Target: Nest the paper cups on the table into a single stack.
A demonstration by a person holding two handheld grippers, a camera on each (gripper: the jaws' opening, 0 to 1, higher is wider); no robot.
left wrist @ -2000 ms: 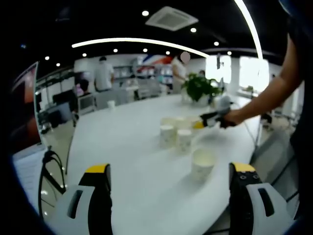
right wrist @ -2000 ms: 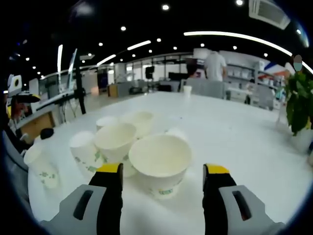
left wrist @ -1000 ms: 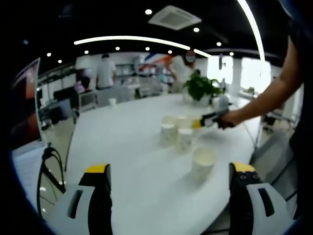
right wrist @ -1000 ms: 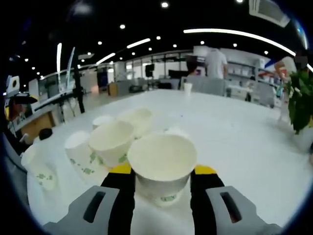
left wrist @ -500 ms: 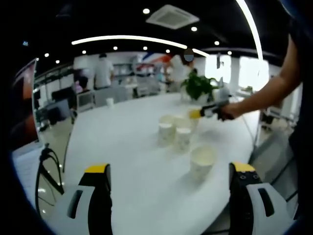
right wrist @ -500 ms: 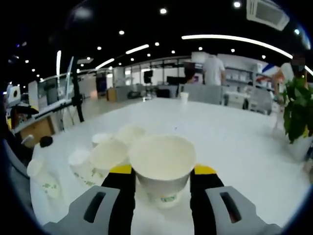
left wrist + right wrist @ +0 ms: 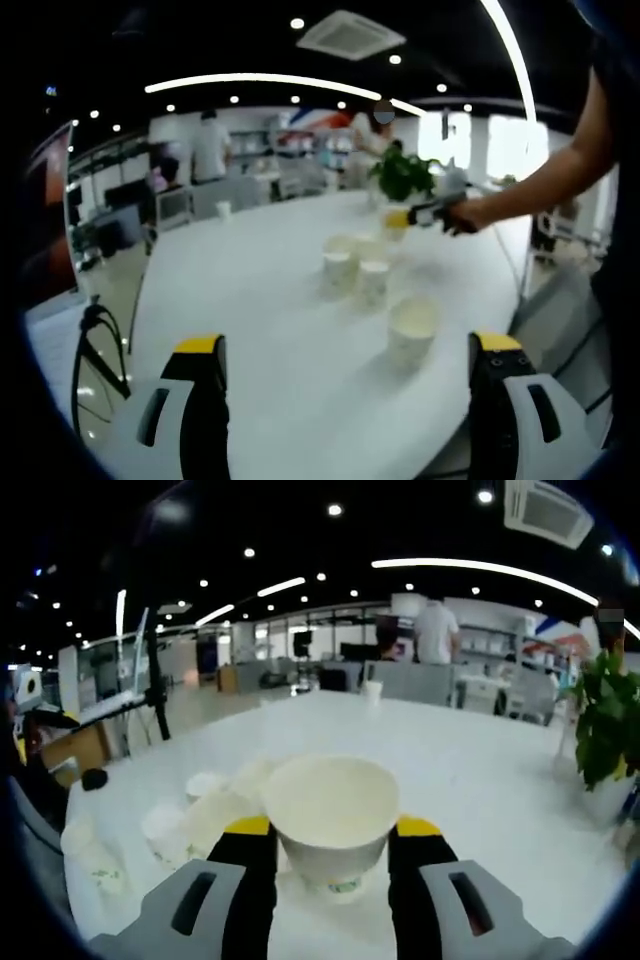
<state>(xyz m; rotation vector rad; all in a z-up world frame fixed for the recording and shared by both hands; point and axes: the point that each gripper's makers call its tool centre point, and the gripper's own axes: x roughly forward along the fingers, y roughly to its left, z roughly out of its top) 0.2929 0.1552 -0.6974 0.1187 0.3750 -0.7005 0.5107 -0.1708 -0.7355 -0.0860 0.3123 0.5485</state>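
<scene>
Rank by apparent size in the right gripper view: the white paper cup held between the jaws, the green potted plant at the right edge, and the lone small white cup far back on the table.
1. Held white paper cup, though it is nearest the camera.
2. Green potted plant.
3. Far small white cup.

White paper cups point(image 7: 413, 330) (green print), white table point(image 7: 260, 300), yellow-tipped black jaws.

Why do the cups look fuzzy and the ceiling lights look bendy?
Right gripper view: the held paper cup is fairly sharp, while the cups below look smeared. Left gripper view: the fisheye lens curves the ceiling light strip, and the windows glare white.
</scene>
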